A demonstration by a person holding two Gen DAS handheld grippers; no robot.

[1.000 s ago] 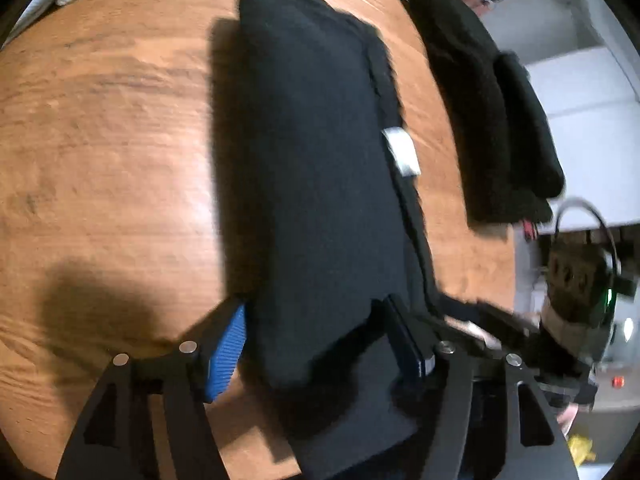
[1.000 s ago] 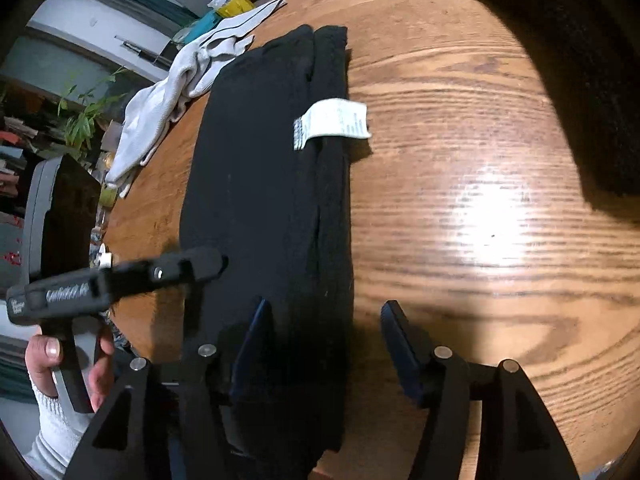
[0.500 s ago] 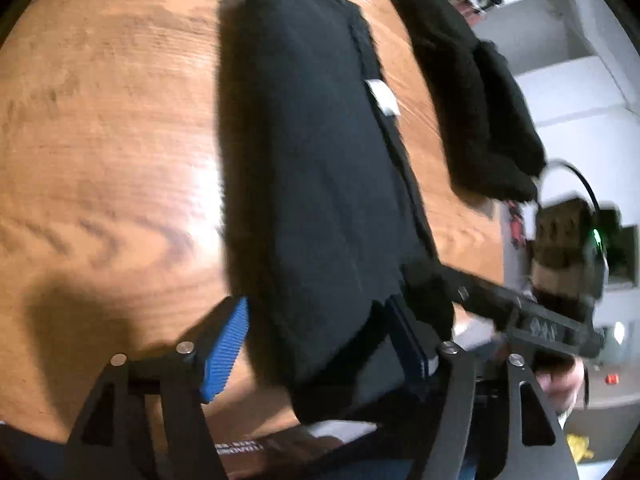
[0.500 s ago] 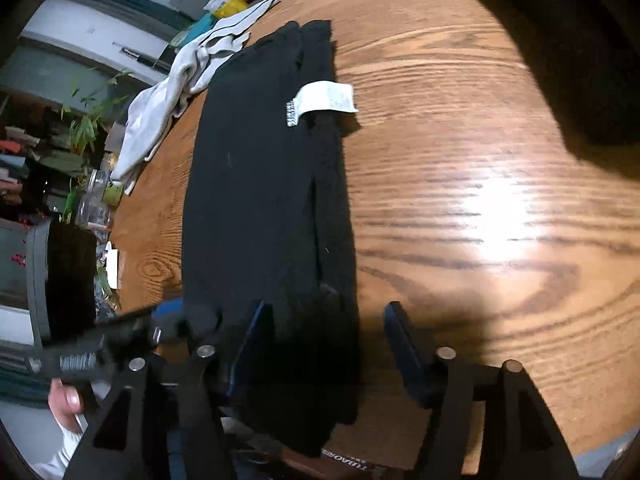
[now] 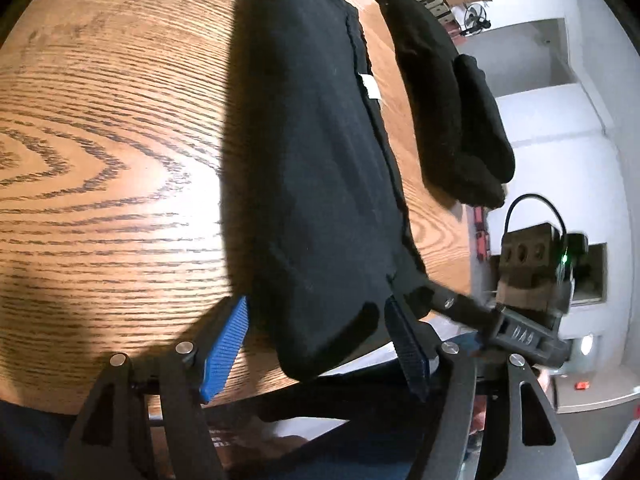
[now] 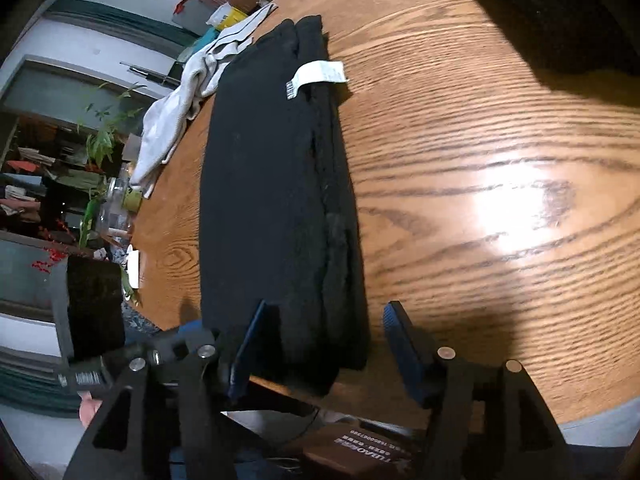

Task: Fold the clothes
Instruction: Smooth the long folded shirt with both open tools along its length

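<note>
A long black folded garment (image 5: 312,168) (image 6: 272,200) lies on the wooden table (image 5: 100,160) (image 6: 500,160), with a white label (image 5: 370,88) (image 6: 318,74) on its side. Its near end slightly overhangs the table's near edge. My left gripper (image 5: 316,344) is open and straddles one corner of that end without the blue pads (image 5: 226,344) pressing. My right gripper (image 6: 326,354) straddles the other corner, and its jaws are opening, with a gap between the right finger (image 6: 404,348) and the cloth. Each gripper shows in the other's view: the right gripper (image 5: 500,320), the left gripper (image 6: 180,344).
A second black folded garment (image 5: 452,112) lies further right on the table. A white garment (image 6: 192,92) hangs over the far left edge. Plants and a glass jar (image 6: 116,208) stand beyond that edge. A hand (image 6: 90,408) shows at lower left.
Both grippers have drawn back toward the table's near edge and sunk a little. The garment's near end and the table edge now show between the fingers.
</note>
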